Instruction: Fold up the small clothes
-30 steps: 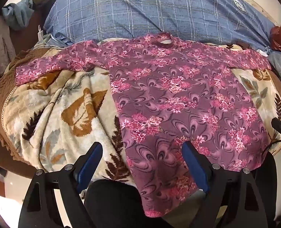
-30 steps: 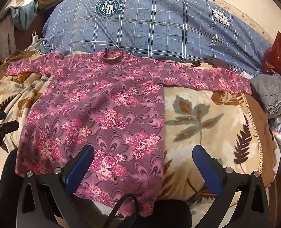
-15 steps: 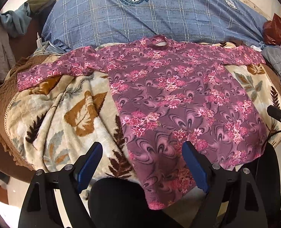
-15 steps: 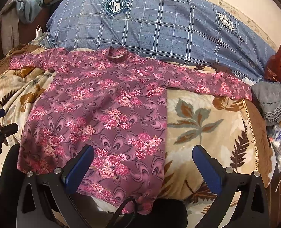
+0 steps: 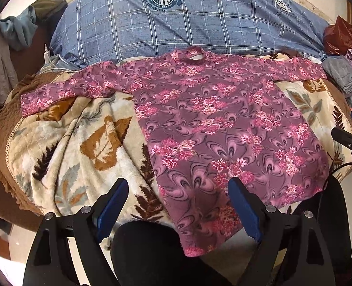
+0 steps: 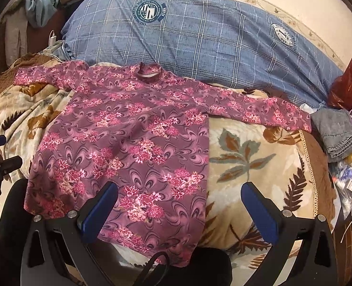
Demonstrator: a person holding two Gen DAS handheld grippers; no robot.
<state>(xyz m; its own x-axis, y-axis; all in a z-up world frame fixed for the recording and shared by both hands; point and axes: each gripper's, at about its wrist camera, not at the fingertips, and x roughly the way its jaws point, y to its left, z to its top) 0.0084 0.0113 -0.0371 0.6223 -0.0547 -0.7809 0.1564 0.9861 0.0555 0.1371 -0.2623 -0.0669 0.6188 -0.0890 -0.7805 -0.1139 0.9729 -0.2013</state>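
Left gripper (image 5: 178,205) jaws wide apart, holding nothing, above hem of floral shirt (image 5: 214,128). Right gripper (image 6: 179,211) jaws wide apart, empty, over shirt edge and leaf blanket (image 6: 254,166).

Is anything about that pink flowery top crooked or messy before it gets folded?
Mostly fine: the floral top lies flat, sleeves spread. Only its hem hangs off the blanket edge, and the blanket is rumpled under one sleeve.
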